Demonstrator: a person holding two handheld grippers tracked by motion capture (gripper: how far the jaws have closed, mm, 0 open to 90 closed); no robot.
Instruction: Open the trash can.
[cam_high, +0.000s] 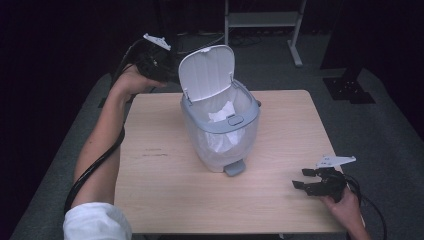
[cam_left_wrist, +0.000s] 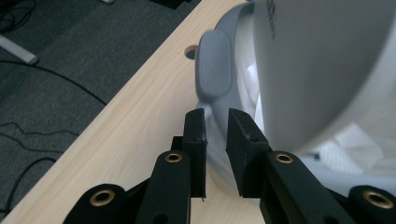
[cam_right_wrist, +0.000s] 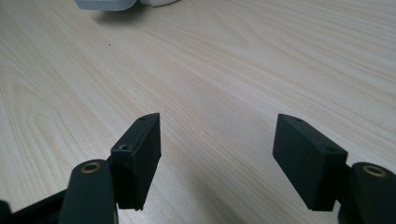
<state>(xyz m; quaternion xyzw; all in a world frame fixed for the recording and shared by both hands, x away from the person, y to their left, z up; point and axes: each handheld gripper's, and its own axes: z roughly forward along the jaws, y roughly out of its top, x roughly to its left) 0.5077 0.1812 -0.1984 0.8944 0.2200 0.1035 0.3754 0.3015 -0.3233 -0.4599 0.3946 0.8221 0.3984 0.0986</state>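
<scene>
- The bin (cam_high: 220, 132) stands on the counter (cam_high: 280, 200), near its middle and toward the far edge.
- Its lid (cam_high: 206, 72) stands raised at the back left of the rim.
- Crumpled paper (cam_high: 220, 114) lies inside the bin (within its liner).
- The pedal (cam_high: 234, 168) sits at the bin's front foot.
- The left gripper (cam_high: 167, 70) is behind and left of the lid, just beside it.
- The right gripper (cam_high: 306, 179) rests at the counter's near right corner, well apart from the bin.

At the frame's centre a small bin (cam_high: 220, 127) stands on the bench (cam_high: 280, 200), its lid (cam_high: 206, 71) raised. The left gripper (cam_high: 167, 67) hovers just beside the lid, upper left; the right gripper (cam_high: 304, 179), jaws parted, rests lower right.
</scene>
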